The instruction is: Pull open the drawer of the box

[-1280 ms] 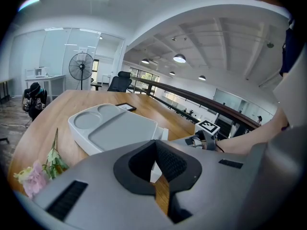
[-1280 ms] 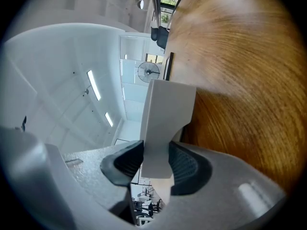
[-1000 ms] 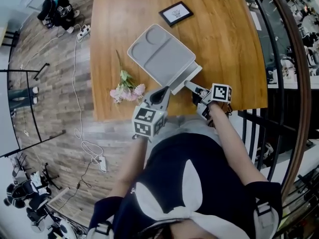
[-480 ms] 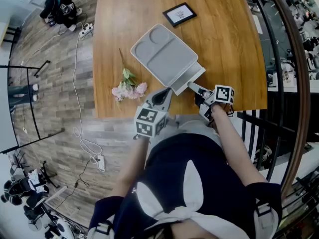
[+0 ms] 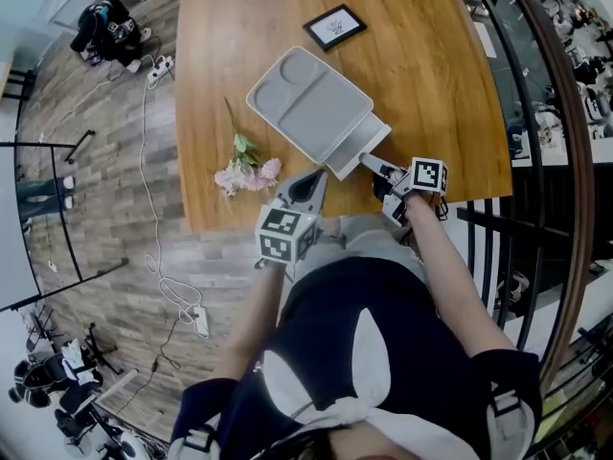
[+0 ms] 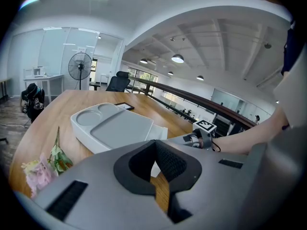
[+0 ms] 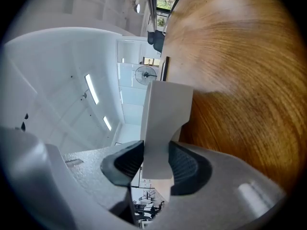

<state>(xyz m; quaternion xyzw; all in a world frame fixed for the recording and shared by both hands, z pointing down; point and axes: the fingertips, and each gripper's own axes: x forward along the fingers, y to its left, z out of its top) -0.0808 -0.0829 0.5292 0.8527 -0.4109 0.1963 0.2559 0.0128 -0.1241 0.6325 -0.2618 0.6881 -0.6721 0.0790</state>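
Box (image 5: 311,108) sits aslant on the wooden table (image 5: 431,65), its drawer (image 5: 369,140) protruding slightly at the corner nearest the person. Right gripper (image 7: 157,159) is clamped on the drawer's front panel, both pads pressing it. Left gripper (image 5: 308,185) hovers just beside the box's near edge, jaws together, empty. Flowers (image 5: 244,172) lie nearby.

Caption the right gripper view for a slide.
Right gripper clamped on the white drawer, wooden table alongside.

R hand-held gripper (image 7: 157,163) pads clamp grey drawer tab (image 7: 165,111), prob. its handle; wooden bench (image 7: 240,71) beside.
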